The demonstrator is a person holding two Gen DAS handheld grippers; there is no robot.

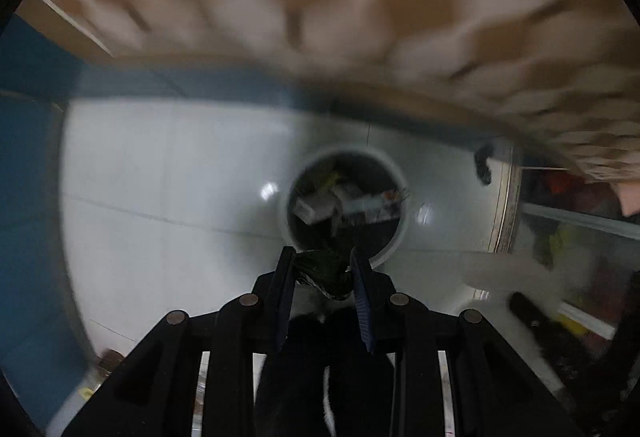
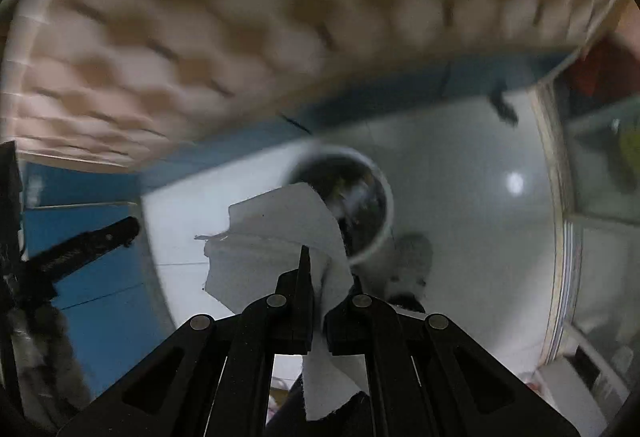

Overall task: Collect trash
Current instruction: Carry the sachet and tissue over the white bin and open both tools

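From the left wrist we see our left tongs point(image 1: 322, 269) clamped on a dark green wrapper point(image 1: 320, 271) just short of the bin point(image 1: 400, 233); releasing now could drop it on the floor point(image 1: 160, 177). From the right wrist, our right tongs point(image 2: 320, 277) pinch a white tissue point(image 2: 276, 225) beside the bin point(image 2: 380, 237), light enough to drift past its rim.

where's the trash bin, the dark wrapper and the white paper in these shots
trash bin point(image 1: 394, 179), left wrist view, on its white rim
dark wrapper point(image 1: 322, 271), left wrist view, crumpled middle between the fingers
white paper point(image 2: 276, 233), right wrist view, flat middle of the sheet
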